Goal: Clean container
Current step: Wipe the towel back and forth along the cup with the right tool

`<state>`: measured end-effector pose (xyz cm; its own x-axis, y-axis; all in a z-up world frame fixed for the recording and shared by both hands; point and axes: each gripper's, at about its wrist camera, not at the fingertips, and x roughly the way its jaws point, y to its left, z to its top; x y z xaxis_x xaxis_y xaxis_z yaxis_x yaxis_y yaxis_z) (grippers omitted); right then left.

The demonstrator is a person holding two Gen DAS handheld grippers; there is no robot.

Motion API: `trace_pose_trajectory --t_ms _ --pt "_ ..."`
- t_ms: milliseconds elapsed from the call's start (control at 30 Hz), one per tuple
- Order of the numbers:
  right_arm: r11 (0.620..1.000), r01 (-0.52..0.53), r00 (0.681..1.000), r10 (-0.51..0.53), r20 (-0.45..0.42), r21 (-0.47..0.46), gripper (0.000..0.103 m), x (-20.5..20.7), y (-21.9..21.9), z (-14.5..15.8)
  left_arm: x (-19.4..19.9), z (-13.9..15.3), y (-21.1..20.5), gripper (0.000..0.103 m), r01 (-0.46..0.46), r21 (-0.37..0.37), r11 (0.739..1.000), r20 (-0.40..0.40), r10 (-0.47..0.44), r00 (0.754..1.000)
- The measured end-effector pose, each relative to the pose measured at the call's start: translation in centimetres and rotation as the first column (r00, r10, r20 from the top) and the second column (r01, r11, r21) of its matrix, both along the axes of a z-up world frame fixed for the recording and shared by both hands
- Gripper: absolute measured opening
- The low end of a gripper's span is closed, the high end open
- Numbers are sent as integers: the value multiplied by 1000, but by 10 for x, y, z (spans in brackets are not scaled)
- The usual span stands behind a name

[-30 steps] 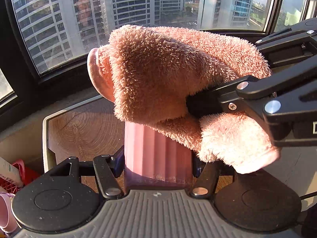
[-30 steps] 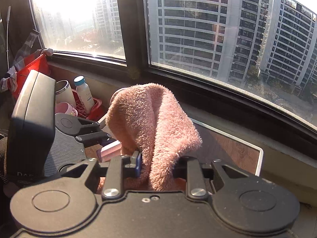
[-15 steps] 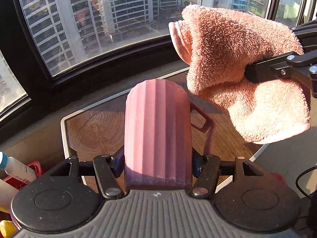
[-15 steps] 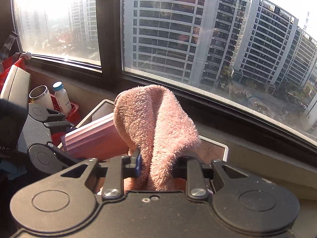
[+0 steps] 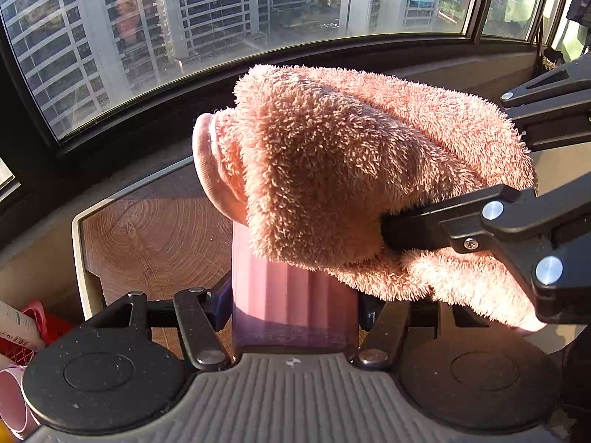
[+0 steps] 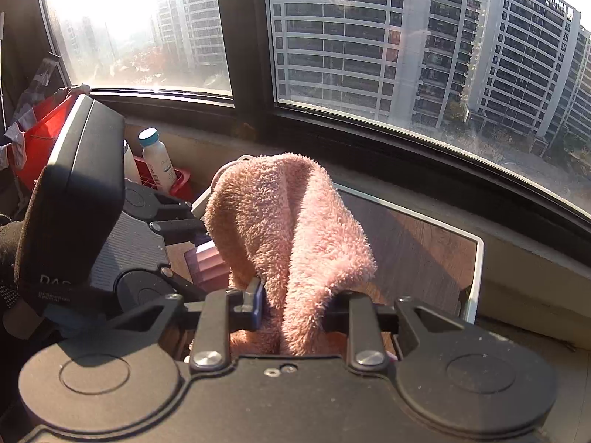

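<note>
A ribbed pink container (image 5: 288,295) stands between the jaws of my left gripper (image 5: 293,302), which is shut on its lower part. A fluffy pink cloth (image 5: 343,181) lies over the container's upper end and hides it. My right gripper (image 5: 391,232) reaches in from the right, shut on that cloth. In the right wrist view the cloth (image 6: 291,236) rises from my right gripper (image 6: 291,310), and a strip of the container (image 6: 208,262) shows at its left, beside the left gripper's body (image 6: 125,247).
A wooden tray (image 5: 147,236) with a pale rim lies below on the window ledge. At the left, a red basket (image 6: 173,181) holds a white bottle (image 6: 157,158) and a pink cup (image 5: 11,395). Window glass and a dark frame stand close behind.
Half a second ago the cloth was held off to the upper right with the container bare. It has now come back down over the container's top, as it was a second ago.
</note>
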<state>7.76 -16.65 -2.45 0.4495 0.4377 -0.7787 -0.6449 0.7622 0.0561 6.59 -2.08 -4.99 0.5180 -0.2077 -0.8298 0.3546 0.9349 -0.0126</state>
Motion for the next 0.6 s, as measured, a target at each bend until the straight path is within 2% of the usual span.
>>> trace_pose_trajectory --t_ms 333,500,600 --pt "999 46 999 -46 -2 -23 25 9 -1 -9 1 -5 1 62 -8 -9 1000 -10 8 1000" --pt "993 106 994 -104 39 -44 25 14 -11 -9 0 -4 4 62 -11 -12 1000 3 11 1000" --pt "985 165 983 -160 95 -53 25 16 -19 -5 1 -3 5 62 -15 -5 1000 9 15 1000"
